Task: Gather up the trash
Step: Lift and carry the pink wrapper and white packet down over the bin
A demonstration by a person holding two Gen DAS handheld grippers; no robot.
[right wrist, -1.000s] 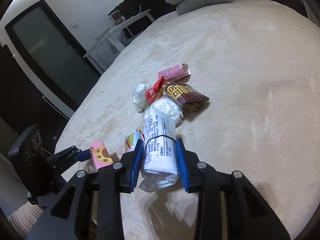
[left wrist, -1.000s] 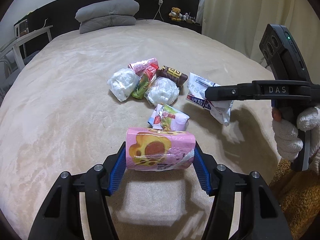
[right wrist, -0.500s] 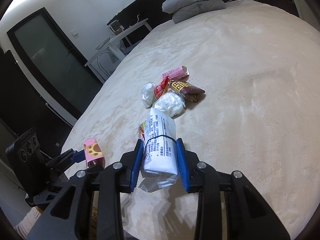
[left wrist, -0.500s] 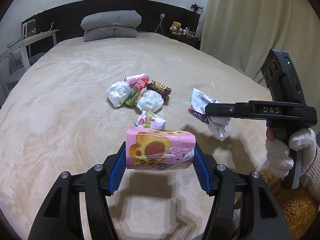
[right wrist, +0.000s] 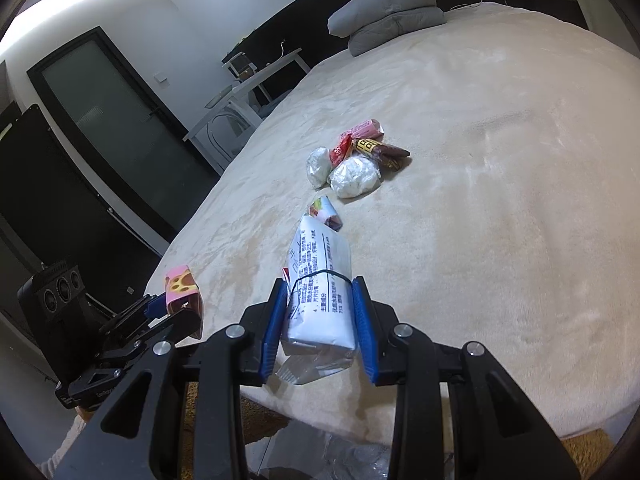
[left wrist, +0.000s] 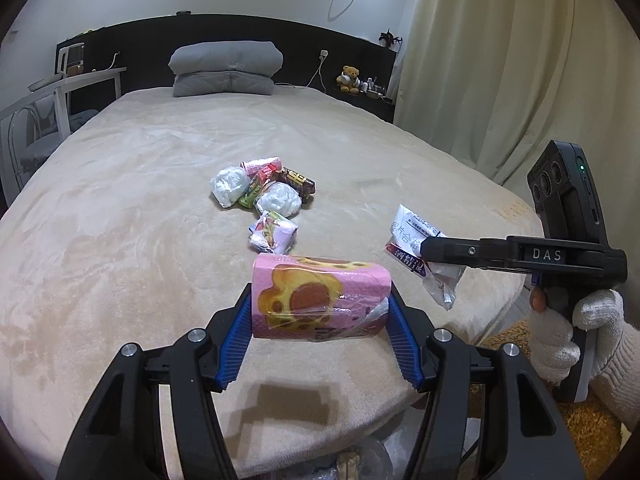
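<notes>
Trash: my left gripper [left wrist: 320,312] pinches a pink snack wrapper [left wrist: 320,300] in its jaws; my right gripper [right wrist: 320,320] pinches a white printed packet [right wrist: 320,292]; both above the bed [left wrist: 120,240] edge; remaining wrappers [left wrist: 264,192] lie mid-bed.

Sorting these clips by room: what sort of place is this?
A bedroom, most likely: a large bed under a beige blanket, stacked grey pillows against a dark headboard, and a teddy bear on its ledge.

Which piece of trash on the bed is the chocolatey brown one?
Look at the big beige bed, then the little trash heap in its middle. On the heap's curtain side lies the brown wrapper, the only dark one, with yellow printing, beside a white crumpled ball.
</notes>
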